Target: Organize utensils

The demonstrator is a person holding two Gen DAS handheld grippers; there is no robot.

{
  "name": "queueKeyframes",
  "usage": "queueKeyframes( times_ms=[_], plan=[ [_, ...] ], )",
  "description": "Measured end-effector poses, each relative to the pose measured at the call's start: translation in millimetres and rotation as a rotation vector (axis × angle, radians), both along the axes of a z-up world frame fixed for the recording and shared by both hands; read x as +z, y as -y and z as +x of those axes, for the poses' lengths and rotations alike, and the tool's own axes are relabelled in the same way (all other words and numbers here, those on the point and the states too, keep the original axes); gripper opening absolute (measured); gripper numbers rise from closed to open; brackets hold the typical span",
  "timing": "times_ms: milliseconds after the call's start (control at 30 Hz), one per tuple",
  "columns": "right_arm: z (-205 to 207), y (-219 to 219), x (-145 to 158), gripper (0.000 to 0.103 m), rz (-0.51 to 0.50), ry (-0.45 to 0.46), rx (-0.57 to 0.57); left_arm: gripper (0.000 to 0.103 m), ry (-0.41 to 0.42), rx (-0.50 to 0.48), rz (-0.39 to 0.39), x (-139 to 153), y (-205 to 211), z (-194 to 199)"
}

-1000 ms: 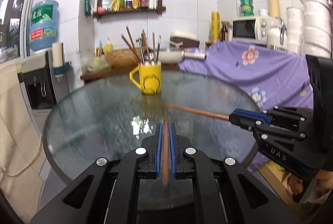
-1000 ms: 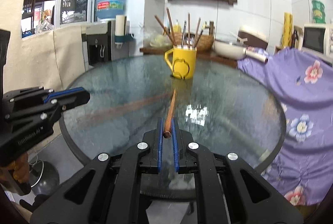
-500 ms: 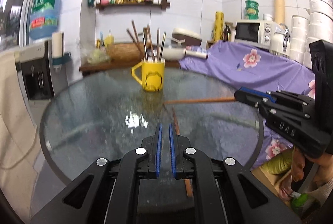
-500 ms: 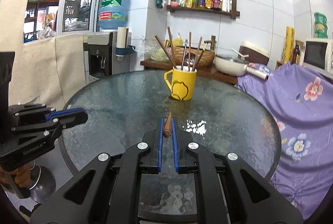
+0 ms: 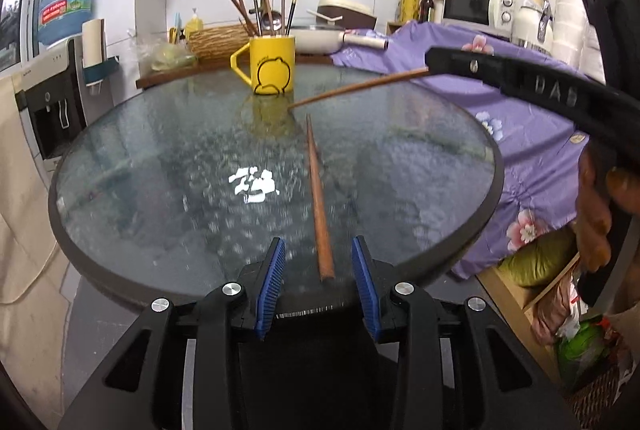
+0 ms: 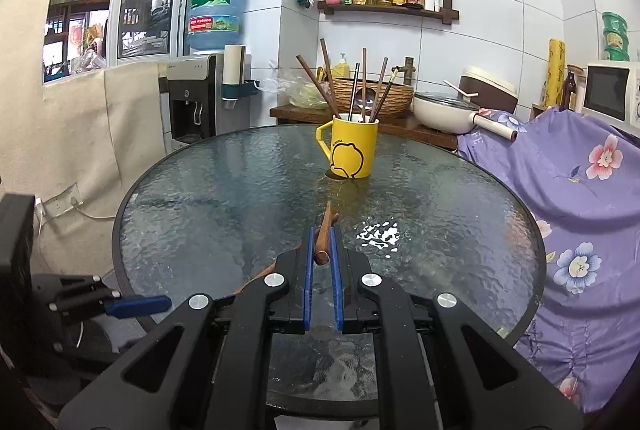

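Observation:
A yellow mug [image 5: 272, 64] holding several chopsticks and utensils stands on the far side of the round glass table [image 5: 160, 158]; it also shows in the right wrist view [image 6: 354, 146]. A brown chopstick [image 5: 318, 206] lies on the glass, its thick end near the table's front edge, just ahead of my left gripper [image 5: 318, 262], which is open and empty. My right gripper [image 6: 321, 246] is shut on a second brown chopstick [image 6: 323, 234]. In the left wrist view that chopstick [image 5: 360, 86] hangs above the table, its tip pointing toward the mug.
A purple flowered cloth [image 6: 580, 190] covers furniture to the right of the table. A water dispenser [image 6: 192, 98] stands at the left. A pan [image 6: 444, 112] and a woven basket [image 6: 372, 96] sit on a wooden bench behind the mug. A microwave [image 5: 476, 4] is at the far right.
My left gripper let go of its chopstick, which now lies on the glass, and its jaws opened wide. My right gripper kept its chopstick and lifted it toward the mug.

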State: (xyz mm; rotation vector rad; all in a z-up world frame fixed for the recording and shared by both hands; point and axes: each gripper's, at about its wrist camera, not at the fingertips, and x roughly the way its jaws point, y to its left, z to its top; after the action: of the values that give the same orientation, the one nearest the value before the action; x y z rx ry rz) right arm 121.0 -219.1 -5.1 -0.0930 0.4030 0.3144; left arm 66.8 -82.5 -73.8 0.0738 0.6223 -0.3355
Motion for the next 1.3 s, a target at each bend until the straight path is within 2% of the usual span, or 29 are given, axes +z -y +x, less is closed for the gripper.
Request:
queueKeyframes(
  times_ms=[133,167,400,733,1000,1300],
  plan=[
    [0.4,-0.3,-1.5,0.009,0.002,-0.002,0.0,0.033,0.022,0.001,0.028,-3.8,3.9,-1.7],
    [0.2,-0.1,-1.6,0.009,0.002,-0.002,0.0,0.027,0.027,0.003,0.032,-4.6,5.1,-2.7],
    [0.8,-0.4,-3.8,0.009,0.006,-0.008,-0.003,0.007,0.065,0.02,0.034,-7.5,7.6,-6.9],
    [1.1,-1.2,-5.1,0.009,0.011,-0.013,-0.006,0.007,0.058,0.03,0.006,-1.4,2.2,-4.3],
    [6.6,3.1,8.1,0.009,0.023,0.015,-0.001,0.007,0.2,0.042,-0.029,43.5,-8.1,-10.2],
    [27.2,10.1,55.1,0.009,0.052,0.08,0.034,0.007,0.357,0.046,-0.091,104.4,-19.1,4.2]
  ],
)
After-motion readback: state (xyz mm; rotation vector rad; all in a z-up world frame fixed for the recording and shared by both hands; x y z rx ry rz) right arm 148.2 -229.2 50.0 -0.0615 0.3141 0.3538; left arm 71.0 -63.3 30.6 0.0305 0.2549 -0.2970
